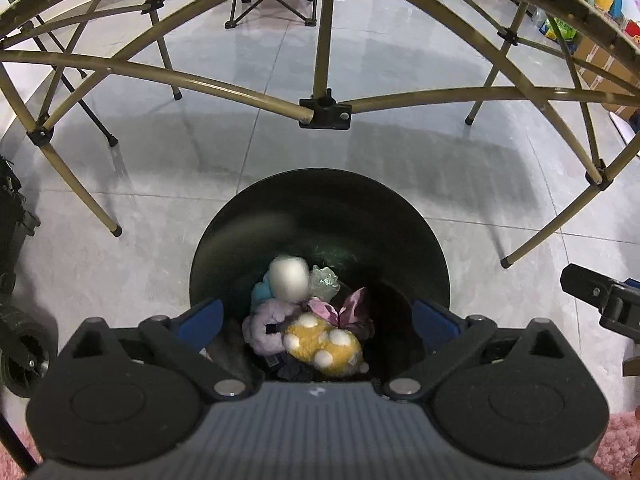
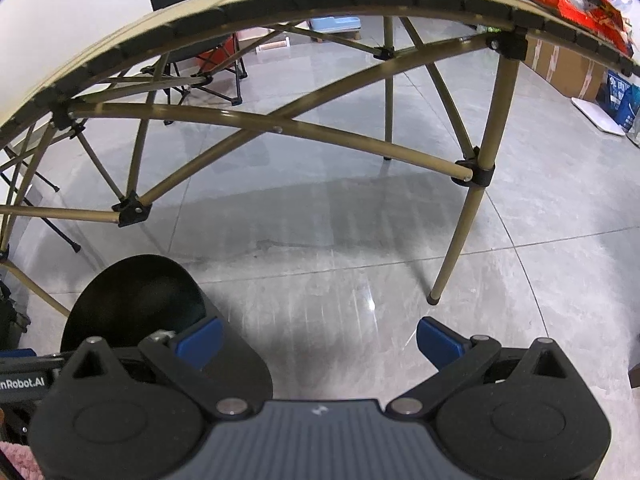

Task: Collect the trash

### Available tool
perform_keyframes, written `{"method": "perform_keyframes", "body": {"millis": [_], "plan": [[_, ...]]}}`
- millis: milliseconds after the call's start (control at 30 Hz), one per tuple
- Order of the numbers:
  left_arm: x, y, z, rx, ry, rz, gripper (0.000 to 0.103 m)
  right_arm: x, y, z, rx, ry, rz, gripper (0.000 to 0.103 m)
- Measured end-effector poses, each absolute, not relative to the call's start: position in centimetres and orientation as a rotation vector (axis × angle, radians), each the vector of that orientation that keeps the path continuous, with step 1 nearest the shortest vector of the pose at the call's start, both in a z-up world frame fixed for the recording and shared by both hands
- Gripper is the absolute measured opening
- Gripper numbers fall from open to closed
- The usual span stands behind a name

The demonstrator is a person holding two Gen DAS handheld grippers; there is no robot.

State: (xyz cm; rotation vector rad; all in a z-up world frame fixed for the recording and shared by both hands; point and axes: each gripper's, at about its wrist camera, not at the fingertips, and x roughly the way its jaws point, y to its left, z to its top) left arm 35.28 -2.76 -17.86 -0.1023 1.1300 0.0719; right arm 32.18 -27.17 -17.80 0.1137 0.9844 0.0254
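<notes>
Left gripper [image 1: 316,322], jaws spread wide and empty, poised above the black bin [image 1: 320,216] on the tiled floor; inside lie a yellow spotted plush [image 1: 324,344], a blurred white object [image 1: 289,278] and a crumpled wrapper [image 1: 325,282]. Right gripper [image 2: 318,340], jaws likewise wide and empty, over bare floor beside the bin.

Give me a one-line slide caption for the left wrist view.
Open left gripper poised over the black bin, plush toys and wrappers inside.
</notes>
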Motion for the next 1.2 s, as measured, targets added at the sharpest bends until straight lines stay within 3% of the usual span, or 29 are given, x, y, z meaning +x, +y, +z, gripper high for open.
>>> {"method": "perform_keyframes", "body": {"millis": [667, 1200], "plan": [[22.0, 0.7, -6.0, -0.028, 0.847, 0.047, 0.103, 21.3, -24.6, -10.0, 0.034, 0.874, 0.208, 0.103], [13.1, 2.8, -3.1, -0.060, 0.772, 0.014, 0.103, 13.2, -22.6, -4.3, 0.009, 0.806, 0.299, 0.103]]}}
